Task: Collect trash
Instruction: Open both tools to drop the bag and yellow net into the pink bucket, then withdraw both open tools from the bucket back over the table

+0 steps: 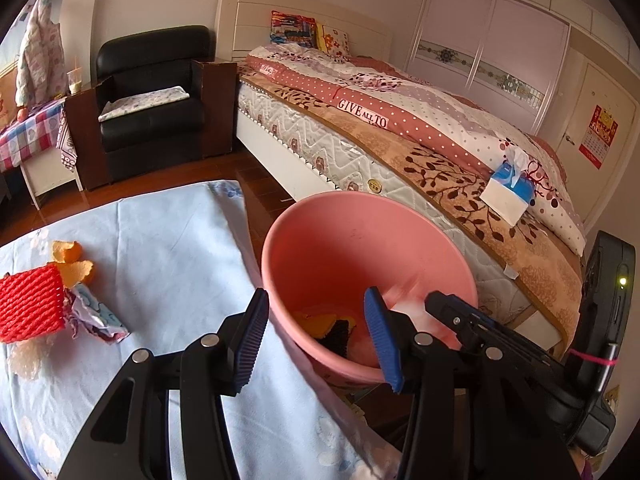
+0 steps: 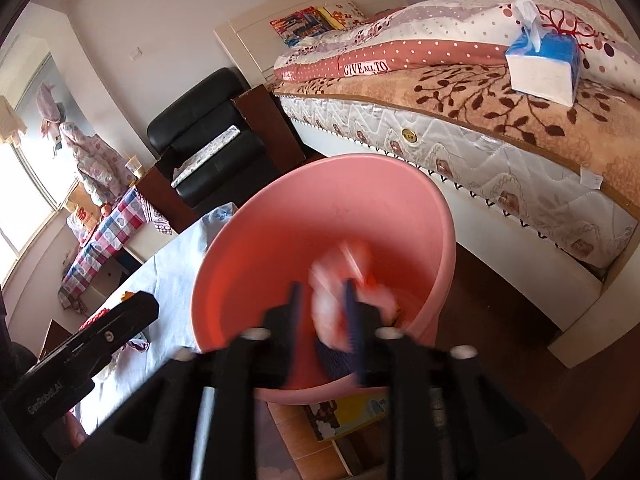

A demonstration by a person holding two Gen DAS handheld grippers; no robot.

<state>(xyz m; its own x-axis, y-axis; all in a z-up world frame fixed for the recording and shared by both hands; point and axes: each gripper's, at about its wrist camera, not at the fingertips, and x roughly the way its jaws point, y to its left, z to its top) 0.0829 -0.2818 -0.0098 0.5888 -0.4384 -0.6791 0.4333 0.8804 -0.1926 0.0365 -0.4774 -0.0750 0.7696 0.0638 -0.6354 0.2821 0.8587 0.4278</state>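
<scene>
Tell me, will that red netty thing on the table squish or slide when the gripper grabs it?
The red foam net looks like soft open mesh, so it will probably squash between the fingers rather than stay stiff. It seems very light for its size. Its ribbed surface should grip well, though it may drag along the blue tablecloth if only nudged.

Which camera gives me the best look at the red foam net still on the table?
The left wrist view: the red foam net lies in full sight on the blue tablecloth, beside orange peel. The right wrist view shows only a red sliver of it behind the left gripper.
</scene>
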